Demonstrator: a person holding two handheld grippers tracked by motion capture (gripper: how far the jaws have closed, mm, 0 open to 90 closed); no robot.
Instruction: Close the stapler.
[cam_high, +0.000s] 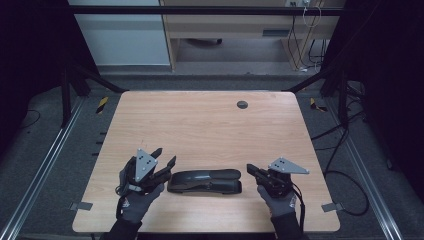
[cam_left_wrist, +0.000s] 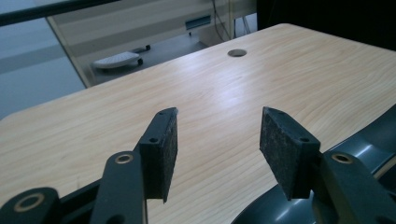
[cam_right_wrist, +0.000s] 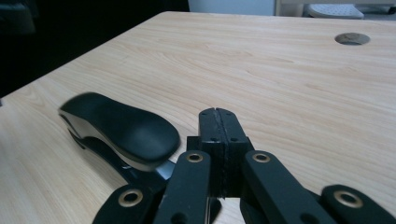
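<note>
Desk: your black stapler lies near the front edge, between your hands. Left tongs released, nothing between the pads, just beside its left end. Right tongs clenched, empty, near its right end, which they partly hide in the right gripper view.

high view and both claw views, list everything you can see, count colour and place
stapler: 1, black, lying flat near the table's front edge, between the two claws
table: 1, light wood, centre of the scene
cable hole: 1, dark grey, far part of the tabletop
gloves: 2, grey, on the person's hands at the front edge
left claw: 1, black, left of the stapler, jaws open with nothing between them
right claw: 1, black, right of the stapler, jaws shut on nothing
</note>
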